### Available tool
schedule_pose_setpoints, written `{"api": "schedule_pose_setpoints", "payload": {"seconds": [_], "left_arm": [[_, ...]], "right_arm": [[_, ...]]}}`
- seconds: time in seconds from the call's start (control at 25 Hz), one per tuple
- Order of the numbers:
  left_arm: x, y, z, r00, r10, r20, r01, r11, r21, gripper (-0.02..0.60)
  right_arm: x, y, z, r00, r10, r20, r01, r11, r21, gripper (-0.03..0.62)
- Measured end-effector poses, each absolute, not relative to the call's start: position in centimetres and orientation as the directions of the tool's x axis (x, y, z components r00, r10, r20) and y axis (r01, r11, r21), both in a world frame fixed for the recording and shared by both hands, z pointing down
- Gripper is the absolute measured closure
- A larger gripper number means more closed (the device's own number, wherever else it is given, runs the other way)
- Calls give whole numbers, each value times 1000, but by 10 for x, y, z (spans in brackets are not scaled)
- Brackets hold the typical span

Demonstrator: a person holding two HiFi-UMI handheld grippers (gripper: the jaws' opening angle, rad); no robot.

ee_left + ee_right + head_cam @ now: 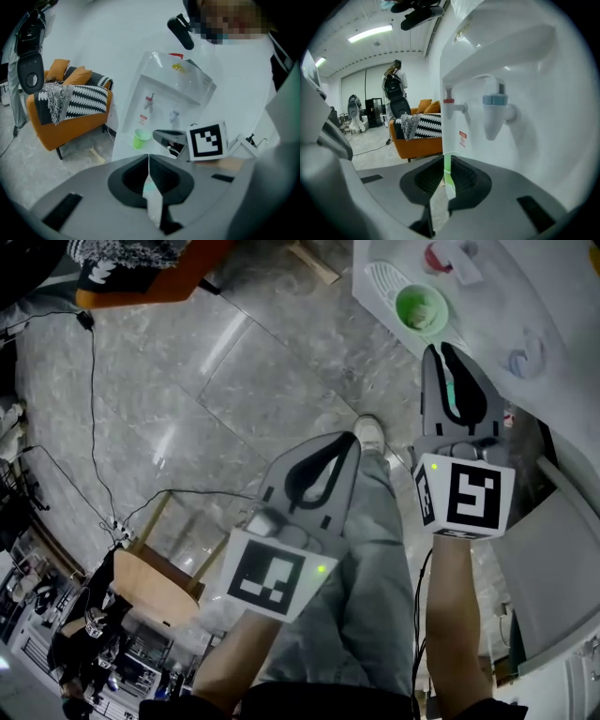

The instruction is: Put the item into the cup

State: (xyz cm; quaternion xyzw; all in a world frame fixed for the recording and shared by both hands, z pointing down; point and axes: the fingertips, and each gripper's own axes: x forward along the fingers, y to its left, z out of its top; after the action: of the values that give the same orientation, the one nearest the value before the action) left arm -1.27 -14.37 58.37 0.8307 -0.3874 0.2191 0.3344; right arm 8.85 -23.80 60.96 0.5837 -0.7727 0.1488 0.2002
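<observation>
Left gripper (149,160): jaws clenched, nothing between them. Right gripper (446,163): jaws slightly apart, apparently empty. Green cup (419,307) stands just beyond them on the dispenser tray (378,282).

Cup (419,307) tucked under the taps (494,115), dispenser (543,70) wall right behind it, so it's tight from above. Front approach open over bare floor (187,381); sofa (417,140) well off.

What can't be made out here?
- Inside of the cup: too small in the head view; in the right gripper view the right gripper's jaws cover all but a strip.
- The pale smear below the left gripper's closed jaws: blurred, left gripper view.
- The sticker print: too small, right gripper view.
</observation>
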Motion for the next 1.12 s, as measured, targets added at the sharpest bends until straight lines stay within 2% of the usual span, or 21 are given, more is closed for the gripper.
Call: {"api": "schedule_pose_setpoints", "payload": {"seconds": [0.08,0.16,0.36,0.6,1.12], "left_arm": [[-13,-144,579,606,-503,616,-789,-481,383,568],[-13,-143,571,608,-515,605,-788,-485,379,568],[-11,-139,541,622,-529,577,-775,-519,360,568],[-26,-132,499,625,-571,532,-777,-516,360,568],[-65,-87,397,569,-694,441,-822,-458,340,568]], "right_arm": [[91,-228,601,-245,-841,482,-961,278,-2,568],[93,-218,591,-255,-840,479,-959,284,-13,577],[86,-200,559,-295,-835,464,-947,319,-27,583],[66,-178,492,-417,-816,400,-907,404,-120,585],[68,-118,358,-418,-850,322,-908,393,-143,585]]}}
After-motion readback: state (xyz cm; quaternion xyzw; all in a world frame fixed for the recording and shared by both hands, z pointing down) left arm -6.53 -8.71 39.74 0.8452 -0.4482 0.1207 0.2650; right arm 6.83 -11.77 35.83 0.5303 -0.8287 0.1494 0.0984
